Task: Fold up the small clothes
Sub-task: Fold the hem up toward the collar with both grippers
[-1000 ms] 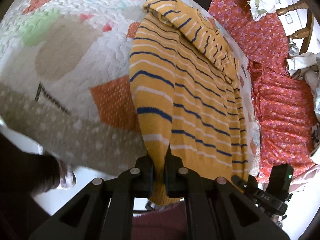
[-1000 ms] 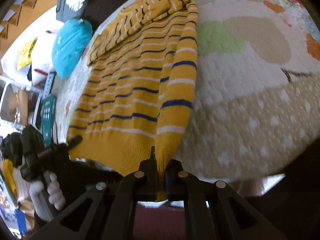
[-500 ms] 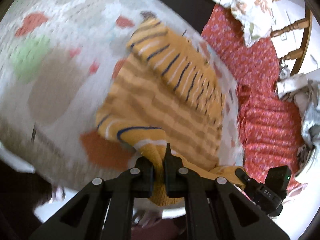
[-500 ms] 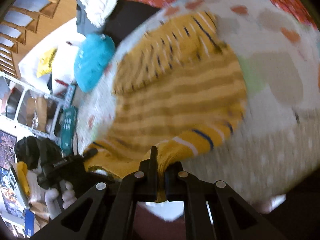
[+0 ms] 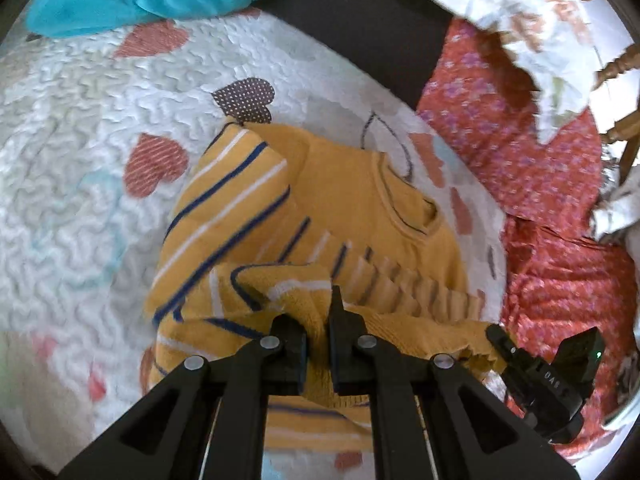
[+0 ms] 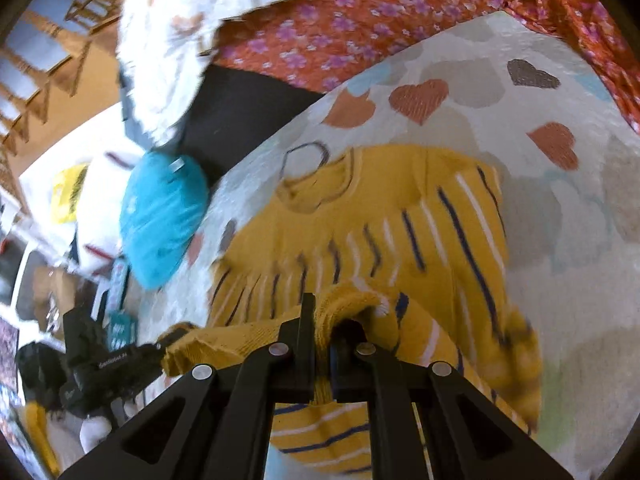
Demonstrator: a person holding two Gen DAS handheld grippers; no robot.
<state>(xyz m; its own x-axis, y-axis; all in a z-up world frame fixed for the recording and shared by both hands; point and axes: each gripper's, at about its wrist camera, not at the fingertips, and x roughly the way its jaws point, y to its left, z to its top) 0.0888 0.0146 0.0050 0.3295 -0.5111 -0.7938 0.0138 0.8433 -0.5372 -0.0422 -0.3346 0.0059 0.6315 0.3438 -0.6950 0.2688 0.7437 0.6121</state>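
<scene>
Because the mustard-yellow knitted sweater with navy and white stripes (image 5: 320, 216) is soft, thick and limp, it should sag and bunch wherever nothing bears it up, and it looks light enough for two corner grips to carry. Its ribbed hem is the sensible hold, being the firmest edge, and that is where both tools have it. The left gripper (image 5: 318, 320) is clenched on a fold of hem at the 6 o'clock edge of its view; the right gripper (image 6: 322, 320) is likewise clamped on a bunched bit of hem. From the left wrist view the right tool shows at about 4 o'clock, with the hem stretched between the two.

Most of the sweater lies on the white quilted blanket with heart patches (image 5: 80, 160), neckline (image 5: 404, 208) toward 12 o'clock and the lifted lower half doubled up over the body. The knit is grippy rather than slippery, so I judge slipping unlikely; stretching the hem out of line is the likelier fault.

No container is in view. A teal cushion (image 6: 160, 220) sits off the blanket at 9 o'clock in the right wrist view, and red floral cloth (image 5: 560, 208) lies beyond.
</scene>
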